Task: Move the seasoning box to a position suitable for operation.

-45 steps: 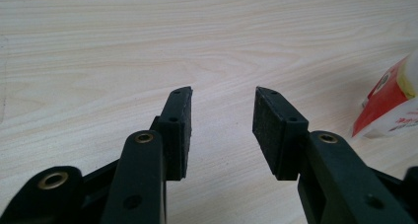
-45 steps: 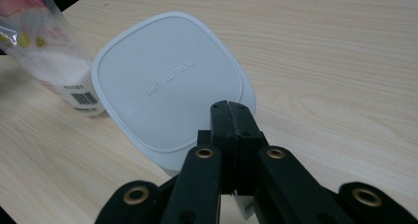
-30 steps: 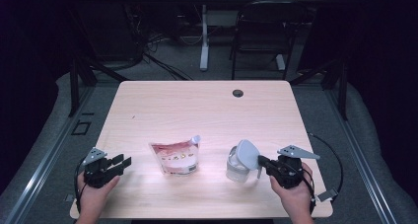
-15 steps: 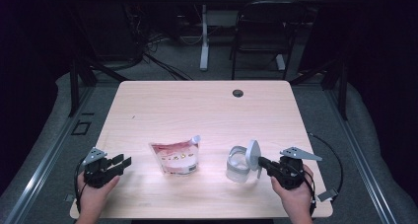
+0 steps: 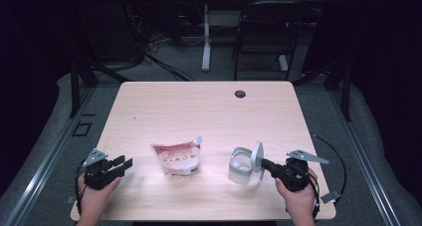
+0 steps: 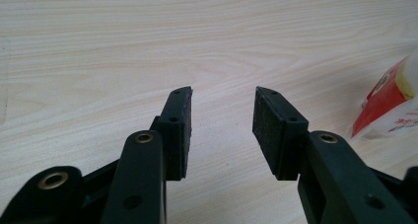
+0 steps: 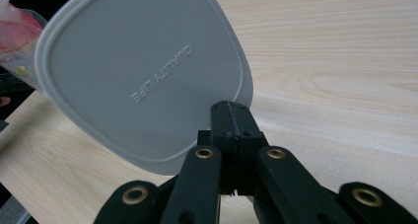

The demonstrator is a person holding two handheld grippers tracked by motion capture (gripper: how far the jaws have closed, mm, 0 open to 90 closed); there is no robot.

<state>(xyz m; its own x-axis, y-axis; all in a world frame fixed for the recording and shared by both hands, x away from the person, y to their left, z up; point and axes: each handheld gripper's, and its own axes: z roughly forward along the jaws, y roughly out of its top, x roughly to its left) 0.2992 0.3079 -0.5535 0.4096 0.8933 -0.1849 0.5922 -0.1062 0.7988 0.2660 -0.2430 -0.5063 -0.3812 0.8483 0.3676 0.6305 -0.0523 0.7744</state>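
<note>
Tabletop (image 5: 199, 106) of pale wood filled the middle of the high view, most of its upper half bare, so free room lay toward the top of the frame. Lower centre sat a red-and-white snack pouch (image 5: 177, 159), and just to its right a clear plastic container (image 5: 242, 165) stood with its mouth uncovered. Its grey lid (image 5: 257, 157) stood on edge directly over the container's right rim, long axis nearly upright, pinched at its lower edge by the right gripper (image 5: 264, 164), whose jaws were pressed together on it; in the right gripper view the lid (image 7: 143, 81) rose up and to the left of the gripper (image 7: 231, 116). Setting it aside probably meant swinging right or upward, away from the container. At lower left the left gripper (image 5: 123, 163) rested spread and empty, farther from the container and left of the pouch (image 6: 392, 103).
</note>
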